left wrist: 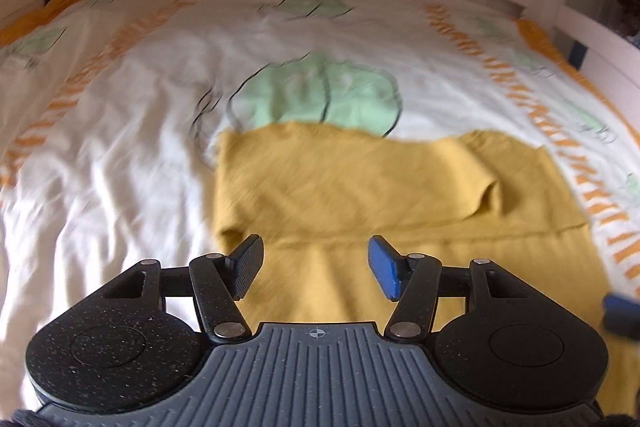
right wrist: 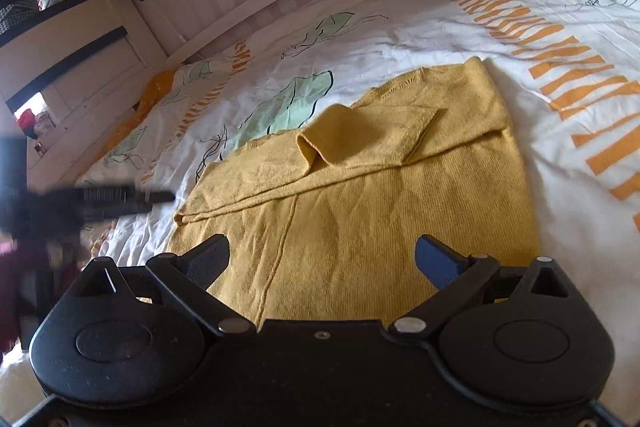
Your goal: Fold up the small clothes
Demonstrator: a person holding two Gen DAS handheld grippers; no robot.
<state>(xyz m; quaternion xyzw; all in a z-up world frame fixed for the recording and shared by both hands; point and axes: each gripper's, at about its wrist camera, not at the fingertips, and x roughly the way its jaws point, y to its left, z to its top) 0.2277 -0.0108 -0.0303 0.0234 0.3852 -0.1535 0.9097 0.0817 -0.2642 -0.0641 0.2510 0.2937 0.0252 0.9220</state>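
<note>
Yellow sweater [right wrist: 360, 195] on bedspread [right wrist: 400, 27].

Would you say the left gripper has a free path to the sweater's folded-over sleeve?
Probably yes: the left gripper is open above the yellow sweater, and nothing lies between it and the folded sleeve.

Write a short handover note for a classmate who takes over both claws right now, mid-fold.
Left claw: open, empty, above the near left part of the yellow sweater.
Right claw: open, empty, over the sweater's near edge.
Sweater lies flat on the white bedspread, patterned in green and orange.
Done: both sleeves are folded in across the body.
Left: probably fold the body in half and smooth it.
</note>
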